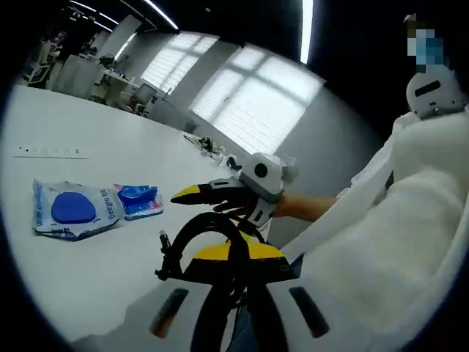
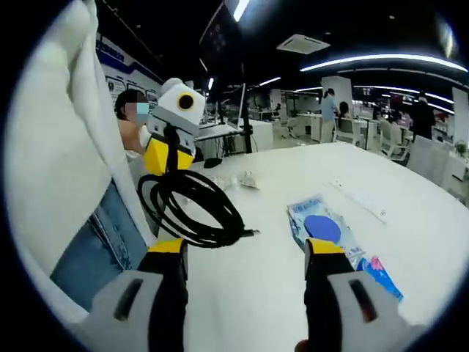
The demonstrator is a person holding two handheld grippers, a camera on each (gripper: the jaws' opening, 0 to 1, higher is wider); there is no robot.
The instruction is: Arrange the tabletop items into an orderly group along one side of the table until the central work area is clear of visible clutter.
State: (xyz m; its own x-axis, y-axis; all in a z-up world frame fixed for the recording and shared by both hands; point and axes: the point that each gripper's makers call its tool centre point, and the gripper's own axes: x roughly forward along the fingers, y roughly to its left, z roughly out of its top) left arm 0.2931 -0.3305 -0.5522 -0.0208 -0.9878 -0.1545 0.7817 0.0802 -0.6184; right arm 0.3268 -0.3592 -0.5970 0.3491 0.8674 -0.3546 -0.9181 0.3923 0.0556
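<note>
Coiled black cable [image 2: 192, 209] clamped in left gripper [image 2: 167, 158] near table edge, right gripper [image 2: 242, 253] spread and empty; to be lowered beside white-and-blue flat packet [image 2: 320, 229] and smaller blue packet [image 1: 139, 200], coil intact.

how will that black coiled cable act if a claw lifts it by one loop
The black cable will likely sag and uncoil: its loops lie loose with no tie visible. It looks thin, so probably light, and the free plug end may swing or drag across the white table. Pushed, it would probably bunch up rather than slide as one piece.
</note>
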